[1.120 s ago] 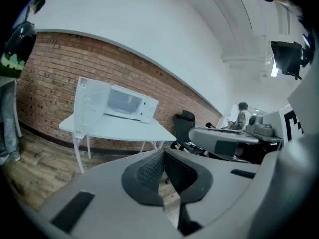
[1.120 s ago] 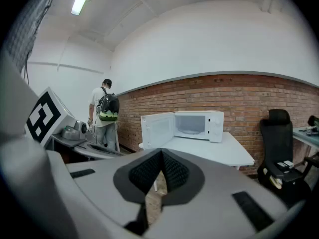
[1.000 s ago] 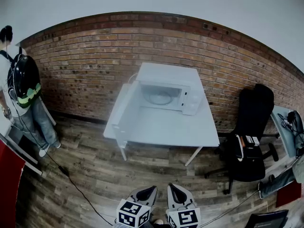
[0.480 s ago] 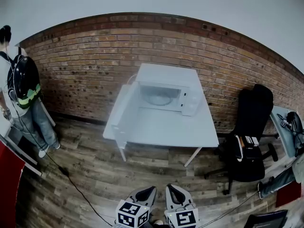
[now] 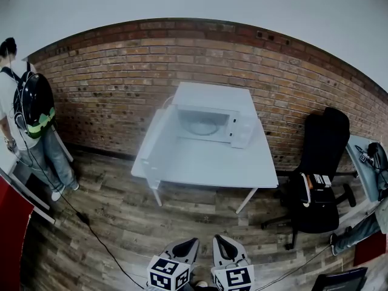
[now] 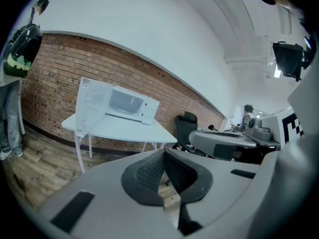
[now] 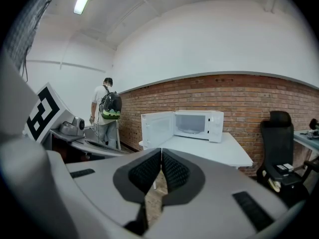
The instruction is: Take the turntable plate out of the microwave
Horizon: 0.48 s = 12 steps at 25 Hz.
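A white microwave (image 5: 213, 110) stands on a white table (image 5: 212, 162) against the brick wall, its door (image 5: 156, 139) swung open to the left. Inside lies the round glass turntable plate (image 5: 201, 126). The microwave also shows in the left gripper view (image 6: 130, 105) and in the right gripper view (image 7: 197, 124). Both grippers are at the bottom of the head view, far from the table: the left gripper (image 5: 189, 244) and the right gripper (image 5: 220, 241). Each has its pads pressed together with nothing between them, the left gripper (image 6: 164, 152) and the right gripper (image 7: 161, 151) alike.
A person with a black backpack (image 5: 33, 102) stands at the far left. A black office chair (image 5: 320, 174) sits right of the table. A cable (image 5: 91, 232) runs across the wooden floor. A desk with gear (image 5: 367, 162) is at the far right.
The view has shifted very slightly; the grippers and the microwave stay where they were. The person at the left has barely shifted.
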Motion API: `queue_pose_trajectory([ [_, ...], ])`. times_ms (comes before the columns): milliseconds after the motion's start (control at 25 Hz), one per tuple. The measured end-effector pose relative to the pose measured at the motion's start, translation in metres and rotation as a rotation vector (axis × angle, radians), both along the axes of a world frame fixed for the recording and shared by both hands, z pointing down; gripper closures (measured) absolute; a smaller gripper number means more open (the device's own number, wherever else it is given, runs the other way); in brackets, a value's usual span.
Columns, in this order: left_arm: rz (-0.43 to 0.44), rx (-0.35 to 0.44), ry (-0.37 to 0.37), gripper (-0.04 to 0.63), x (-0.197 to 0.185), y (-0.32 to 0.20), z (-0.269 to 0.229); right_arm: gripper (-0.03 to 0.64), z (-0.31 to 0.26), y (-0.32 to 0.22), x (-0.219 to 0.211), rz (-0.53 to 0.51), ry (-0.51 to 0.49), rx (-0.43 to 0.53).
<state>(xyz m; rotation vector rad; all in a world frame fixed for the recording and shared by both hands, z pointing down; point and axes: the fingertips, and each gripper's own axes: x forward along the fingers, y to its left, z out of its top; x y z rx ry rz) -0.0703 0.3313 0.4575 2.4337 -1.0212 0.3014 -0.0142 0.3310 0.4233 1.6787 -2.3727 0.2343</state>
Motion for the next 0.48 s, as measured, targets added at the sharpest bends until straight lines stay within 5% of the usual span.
queue_pose_trajectory([
  [480,-0.036,0.016,-0.001,0.586,0.027,0.012,-0.004,0.598,-0.002,0.015,0.028,-0.025,-0.01,0.01],
])
